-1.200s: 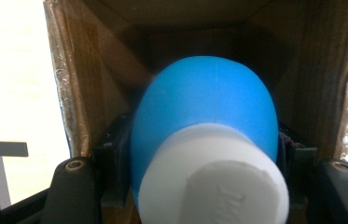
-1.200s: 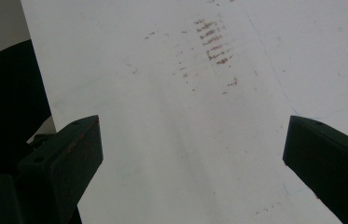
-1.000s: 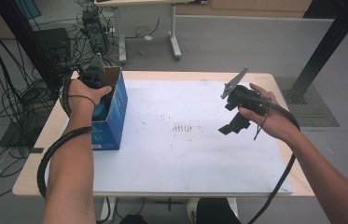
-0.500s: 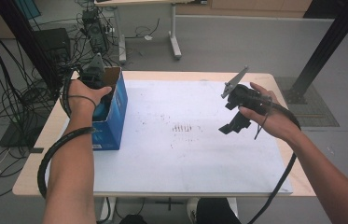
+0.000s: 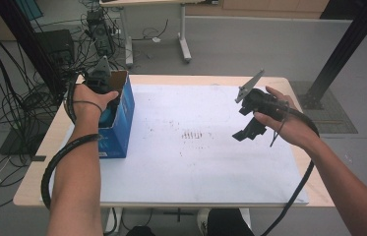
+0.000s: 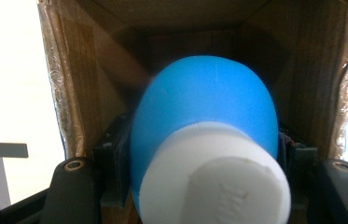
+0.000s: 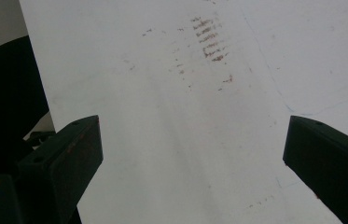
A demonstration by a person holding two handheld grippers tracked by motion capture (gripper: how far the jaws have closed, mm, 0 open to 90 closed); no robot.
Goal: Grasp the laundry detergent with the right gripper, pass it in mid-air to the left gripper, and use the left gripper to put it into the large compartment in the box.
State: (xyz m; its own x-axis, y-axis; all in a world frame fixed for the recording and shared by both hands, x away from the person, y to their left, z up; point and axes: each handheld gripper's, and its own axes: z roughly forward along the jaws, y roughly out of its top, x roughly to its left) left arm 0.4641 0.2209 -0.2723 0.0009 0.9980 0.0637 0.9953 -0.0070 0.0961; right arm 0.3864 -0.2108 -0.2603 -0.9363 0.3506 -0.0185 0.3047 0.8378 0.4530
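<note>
A blue bottle with a white cap sits between the jaws of my left gripper, which is shut on its body. In the left gripper view the bottle hangs inside an open cardboard box with brown inner walls. From the high view, my left gripper reaches down into this blue-sided box at the table's left edge. My right gripper hovers above the right half of the white table top. The right gripper stands open, with only the bare sheet below it.
Faint brown smudges mark the middle of the white sheet. Many cables and dark equipment lie on the floor to the left. A black post rises behind the right corner, and another table's leg stands at the back.
</note>
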